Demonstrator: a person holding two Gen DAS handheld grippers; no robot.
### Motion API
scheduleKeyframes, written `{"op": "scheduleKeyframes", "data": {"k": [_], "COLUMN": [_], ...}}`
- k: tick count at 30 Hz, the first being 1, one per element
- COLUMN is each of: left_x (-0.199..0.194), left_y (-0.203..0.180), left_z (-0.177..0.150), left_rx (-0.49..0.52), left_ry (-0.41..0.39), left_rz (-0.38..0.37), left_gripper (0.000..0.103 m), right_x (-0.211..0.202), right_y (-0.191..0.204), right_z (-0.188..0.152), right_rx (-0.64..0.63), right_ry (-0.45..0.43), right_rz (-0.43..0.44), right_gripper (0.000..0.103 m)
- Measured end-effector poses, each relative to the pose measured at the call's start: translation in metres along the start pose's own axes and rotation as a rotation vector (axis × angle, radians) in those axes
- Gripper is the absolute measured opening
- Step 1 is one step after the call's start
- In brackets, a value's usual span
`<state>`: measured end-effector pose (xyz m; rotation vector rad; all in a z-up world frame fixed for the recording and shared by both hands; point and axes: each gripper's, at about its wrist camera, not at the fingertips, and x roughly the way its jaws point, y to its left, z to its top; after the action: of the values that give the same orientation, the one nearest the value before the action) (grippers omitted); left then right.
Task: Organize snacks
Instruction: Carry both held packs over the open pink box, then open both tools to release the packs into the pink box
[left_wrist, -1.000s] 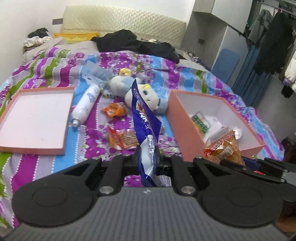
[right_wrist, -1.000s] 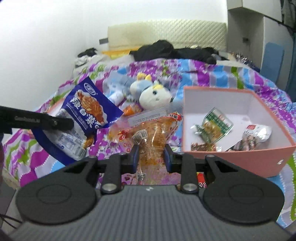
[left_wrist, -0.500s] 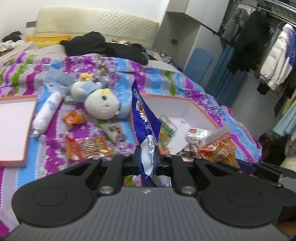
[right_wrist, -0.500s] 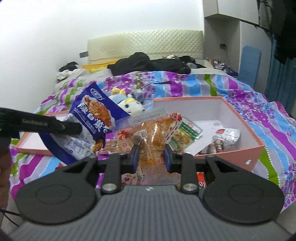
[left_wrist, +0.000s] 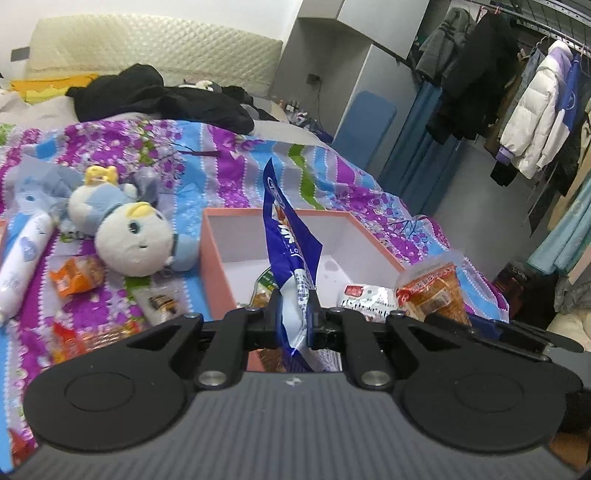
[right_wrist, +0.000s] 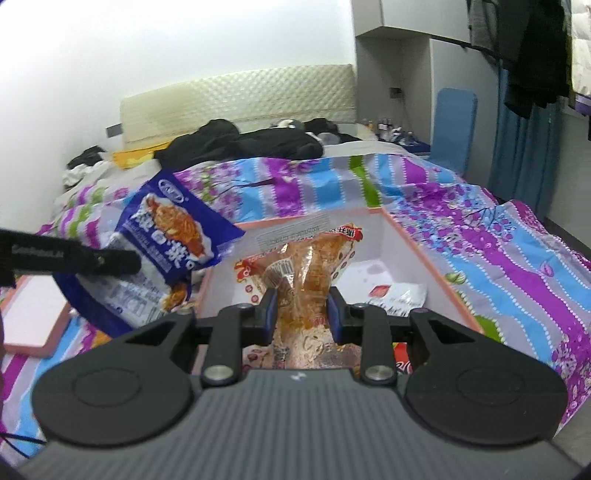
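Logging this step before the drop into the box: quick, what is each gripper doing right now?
Left gripper: closed on the blue snack bag.
Right gripper: closed on the clear orange snack pack.

Right gripper (right_wrist: 301, 314) jaws clamp clear orange snack packet (right_wrist: 306, 266) above pink cardboard box (right_wrist: 436, 266); blue foil snack bag (right_wrist: 166, 236) at left.

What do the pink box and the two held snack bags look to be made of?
Pink box: likely matte cardboard, with thin stiff walls and a white lining. Blue snack bag: glossy printed plastic film, creased and shiny. Orange snack bag: clear plastic film; its contents show through.
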<state>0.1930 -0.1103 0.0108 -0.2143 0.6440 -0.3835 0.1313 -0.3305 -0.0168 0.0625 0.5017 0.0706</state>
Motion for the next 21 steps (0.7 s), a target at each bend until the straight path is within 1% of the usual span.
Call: {"op": "scheduleKeyframes", "data": {"k": [2, 5, 9, 12, 17, 21], "left_x": [0.023, 0.053, 0.097, 0.125, 0.155, 0.170], "left_y": [0.001, 0.001, 0.002, 0.007, 0.016, 0.023], "left_z": [0.008, 0.018, 0.029, 0.033, 0.029, 0.021], "left_rx": [-0.013, -0.001, 0.007, 0.005, 0.014, -0.001], "left_ry": [0.019, 0.042, 0.083, 0.111, 0.151, 0.183], "left_rz": [-0.016, -0.025, -0.027, -0.022, -0.006, 0.009], "left_gripper": [0.014, 0.014, 0.014, 0.014, 0.014, 0.014], "right_x": [0.013, 0.037, 0.072, 0.098, 0.129, 0.141], "right_y": [-0.006, -0.012, -0.023, -0.027, -0.034, -0.037], "right_z": [0.005, 0.010, 0.011, 0.006, -0.006, -0.013], "right_rx": [-0.001, -0.004, 0.026, 0.027, 0.056, 0.068], "right_ry": [0.002, 0.014, 0.051, 0.094, 0.165, 0.194], "right_rz": [-0.004, -0.008, -0.001, 0.000, 0.005, 0.007], "right_gripper": [0.031, 0.031, 0.031, 0.032, 0.032, 0.034]}}
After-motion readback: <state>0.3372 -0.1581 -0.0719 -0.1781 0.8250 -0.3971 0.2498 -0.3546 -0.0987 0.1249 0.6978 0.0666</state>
